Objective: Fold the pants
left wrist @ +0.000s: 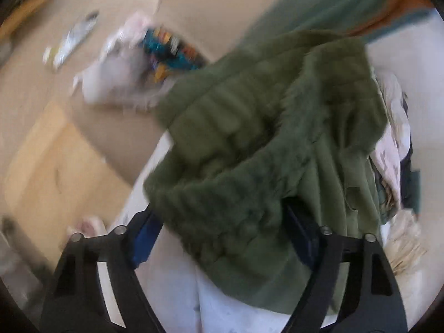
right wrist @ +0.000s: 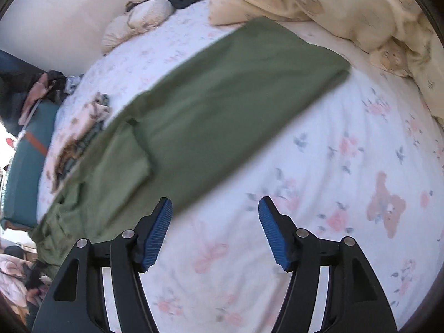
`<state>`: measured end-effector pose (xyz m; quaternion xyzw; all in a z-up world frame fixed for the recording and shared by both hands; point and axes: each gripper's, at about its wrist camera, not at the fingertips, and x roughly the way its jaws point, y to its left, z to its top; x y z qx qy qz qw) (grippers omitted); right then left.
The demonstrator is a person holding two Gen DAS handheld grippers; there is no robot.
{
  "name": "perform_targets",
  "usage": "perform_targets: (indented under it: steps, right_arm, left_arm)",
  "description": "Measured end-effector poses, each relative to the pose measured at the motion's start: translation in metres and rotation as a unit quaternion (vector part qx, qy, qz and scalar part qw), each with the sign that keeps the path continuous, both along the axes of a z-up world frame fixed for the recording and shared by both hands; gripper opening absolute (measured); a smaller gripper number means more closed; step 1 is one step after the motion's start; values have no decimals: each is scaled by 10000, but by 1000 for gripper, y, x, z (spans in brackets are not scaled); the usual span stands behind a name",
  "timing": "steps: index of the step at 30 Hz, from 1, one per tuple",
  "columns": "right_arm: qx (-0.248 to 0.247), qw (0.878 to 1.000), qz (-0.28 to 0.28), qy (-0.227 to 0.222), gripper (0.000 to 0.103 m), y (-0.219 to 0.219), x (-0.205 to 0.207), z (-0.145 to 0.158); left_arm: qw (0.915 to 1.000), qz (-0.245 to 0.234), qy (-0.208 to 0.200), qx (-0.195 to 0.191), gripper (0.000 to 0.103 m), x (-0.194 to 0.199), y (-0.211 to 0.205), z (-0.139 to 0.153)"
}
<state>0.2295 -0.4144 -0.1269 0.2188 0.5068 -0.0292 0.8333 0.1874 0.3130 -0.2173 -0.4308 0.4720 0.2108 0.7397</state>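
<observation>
The green pants [right wrist: 222,105] lie stretched out flat and diagonally across the flowered bedsheet [right wrist: 333,166] in the right wrist view. My right gripper [right wrist: 215,208] hovers open just off their near edge, nothing between its blue pads. In the left wrist view the pants' fuzzy-lined waist end [left wrist: 249,152] is bunched at the bed's edge. It fills the gap of my left gripper [left wrist: 222,216]. The fabric meets the tip of the left pad [left wrist: 145,238] and drapes over the right finger. Blur hides whether the pads press on it.
A cream duvet [right wrist: 347,8] is heaped along the bed's far side, and small pillows [right wrist: 138,22] lie at a corner. Other clothes [right wrist: 80,127] sit beside the pants. Beyond the bed edge, the floor holds a pale garment [left wrist: 116,69] and a cardboard sheet [left wrist: 50,166].
</observation>
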Motion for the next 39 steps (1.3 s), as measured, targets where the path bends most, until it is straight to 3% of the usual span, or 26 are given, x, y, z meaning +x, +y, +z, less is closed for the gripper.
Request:
perform_targets:
  steps: [1, 2, 3, 5, 7, 10, 13, 16, 19, 23, 24, 25, 26, 27, 30, 33, 36, 39]
  right_arm:
    - [-90, 9999, -38, 40, 67, -6, 0, -5]
    - [-135, 9998, -94, 60, 67, -12, -1, -8]
    - [-116, 9997, -220, 48, 67, -21, -1, -13]
    - [133, 9981, -592, -51, 67, -44, -2, -19]
    - [588, 9911, -1171, -221, 67, -73, -3, -26]
    - [1051, 9772, -1795, -428, 67, -104, -8, -40]
    - [1558, 9720, -1705, -433, 68, -119, 8, -57]
    - [1652, 9720, -1517, -706, 68, -127, 30, -58]
    - [1899, 9664, -1586, -691, 68, -140, 57, -71]
    - [2274, 9478, -1969, -1061, 63, -164, 77, -79]
    - [2319, 9443, -2029, -1158, 54, -167, 81, -80]
    - [2263, 9445, -2051, -1210, 44, -167, 84, -79]
    - [2130, 9483, -2043, -1165, 9, -166, 87, -79]
    - [2001, 9525, -1999, -1126, 2, -165, 88, -78]
    - [1468, 9606, -1791, -1534, 1, -158, 80, -52]
    - [1286, 9619, -1745, -1664, 1, -158, 74, -27]
    - [1124, 9645, -1717, -1661, 1, -158, 68, -5]
    - [991, 9680, -1709, -1547, 1, -157, 62, 14]
  left_arm:
    - [9999, -6, -122, 59, 57, 1, -5, 7]
    - [9996, 70, -220, 136, 54, 1, -10, 13]
    - [9991, 98, -239, 328, 42, 3, -17, 19]
    - [9974, -97, -263, 663, 22, 7, -23, 29]
    - [9941, -343, -194, 1013, 13, 13, -30, 34]
    - [9923, -217, -293, 1187, 10, 8, -31, 48]
    - [9857, -328, -368, 1613, 10, 11, -43, 70]
    - [9829, -351, -572, 1717, 9, 11, -45, 82]
    - [9809, -445, -490, 1830, 8, 15, -45, 85]
    - [9794, -406, -346, 1949, 8, 16, -48, 86]
    - [9790, -396, -308, 1977, 8, 16, -50, 86]
    - [9788, -377, -296, 1991, 8, 17, -52, 86]
    - [9793, -334, -334, 1970, 8, 16, -52, 89]
    - [9795, -325, -330, 1960, 8, 17, -53, 90]
    - [9795, -338, -423, 1942, 8, 15, -54, 98]
    - [9779, -341, -536, 1992, 8, 8, -56, 111]
    - [9668, -737, -332, 2424, 8, 16, -67, 125]
    - [9714, -629, -472, 2239, 7, 12, -57, 148]
